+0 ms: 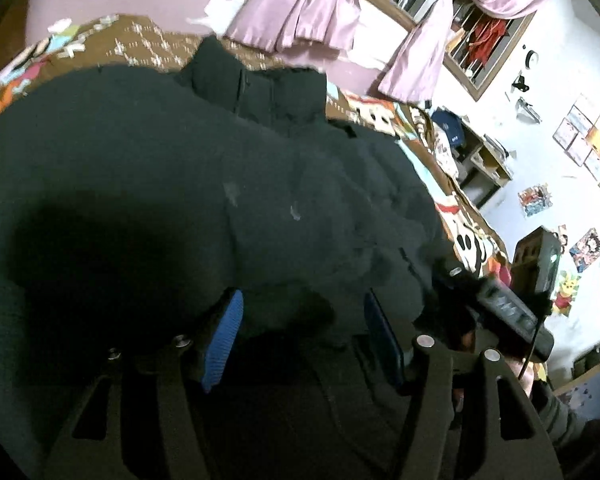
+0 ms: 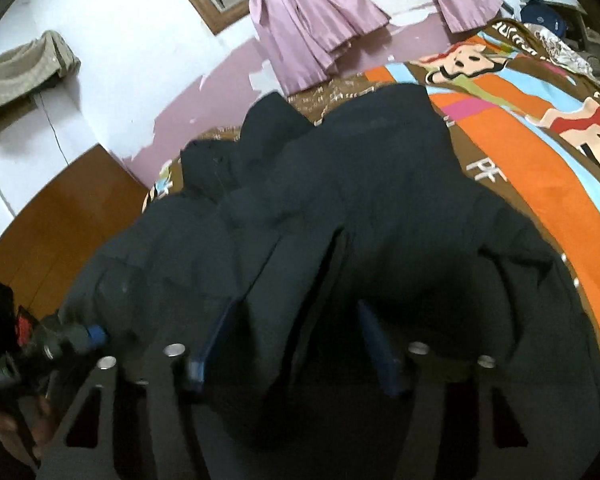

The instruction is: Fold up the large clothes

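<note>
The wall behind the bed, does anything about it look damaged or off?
Yes. The pink wall is peeling: ragged white patches show through along its upper edge and near the purple curtain. The dark jacket on the bed just lies rumpled, not damaged.

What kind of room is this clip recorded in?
Most likely a bedroom: a dark jacket lies on a bed with a cartoon-print bedspread, pink curtains hang at a window, and posters cover the wall.

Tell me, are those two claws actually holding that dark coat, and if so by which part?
Neither grips it. The left gripper and right gripper both stand open over the dark coat, fabric bunched between the fingers but not pinched.
</note>
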Demonstrator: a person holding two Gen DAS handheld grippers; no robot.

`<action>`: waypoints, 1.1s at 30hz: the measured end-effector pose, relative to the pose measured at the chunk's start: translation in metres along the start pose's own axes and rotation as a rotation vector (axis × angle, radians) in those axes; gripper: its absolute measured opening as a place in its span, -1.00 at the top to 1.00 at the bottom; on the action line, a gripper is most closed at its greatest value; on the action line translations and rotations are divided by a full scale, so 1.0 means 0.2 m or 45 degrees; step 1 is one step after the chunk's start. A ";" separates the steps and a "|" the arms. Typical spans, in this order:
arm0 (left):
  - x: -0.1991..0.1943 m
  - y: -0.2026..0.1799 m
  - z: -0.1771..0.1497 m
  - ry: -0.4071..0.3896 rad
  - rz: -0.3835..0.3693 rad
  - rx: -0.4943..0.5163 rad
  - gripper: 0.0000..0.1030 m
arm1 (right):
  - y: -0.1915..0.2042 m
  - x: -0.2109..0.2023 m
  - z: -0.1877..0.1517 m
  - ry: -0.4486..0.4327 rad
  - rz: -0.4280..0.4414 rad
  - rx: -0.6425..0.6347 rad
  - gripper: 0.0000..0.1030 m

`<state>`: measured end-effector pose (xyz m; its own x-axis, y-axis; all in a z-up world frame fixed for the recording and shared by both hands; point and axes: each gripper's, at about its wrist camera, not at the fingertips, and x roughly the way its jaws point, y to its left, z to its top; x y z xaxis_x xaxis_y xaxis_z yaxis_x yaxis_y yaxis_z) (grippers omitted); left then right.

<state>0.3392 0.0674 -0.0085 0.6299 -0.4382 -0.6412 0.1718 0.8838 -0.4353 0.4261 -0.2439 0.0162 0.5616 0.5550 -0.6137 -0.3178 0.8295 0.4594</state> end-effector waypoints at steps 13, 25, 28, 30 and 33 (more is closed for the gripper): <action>-0.30 0.17 0.14 -0.209 0.295 -0.113 -0.24 | 0.08 -0.01 -0.06 0.089 0.032 -0.003 0.85; -0.45 0.33 0.20 -0.242 0.450 -0.121 -0.24 | 0.17 -0.39 0.24 -0.375 -0.142 -0.227 0.88; -0.44 0.33 0.21 -0.231 0.460 -0.102 -0.24 | 0.11 -0.39 0.28 -0.403 -0.218 -0.220 0.88; -0.43 0.32 0.21 -0.225 0.467 -0.077 -0.24 | 0.06 -0.35 0.27 -0.389 -0.263 -0.214 0.88; -0.42 0.32 0.23 -0.221 0.474 -0.048 -0.24 | -0.02 -0.22 0.23 -0.277 -0.284 -0.188 0.88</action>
<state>0.3317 0.1675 0.0460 0.7630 -0.0526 -0.6442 -0.1177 0.9687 -0.2184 0.4382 -0.2755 0.0719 0.7743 0.3459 -0.5299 -0.2671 0.9378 0.2217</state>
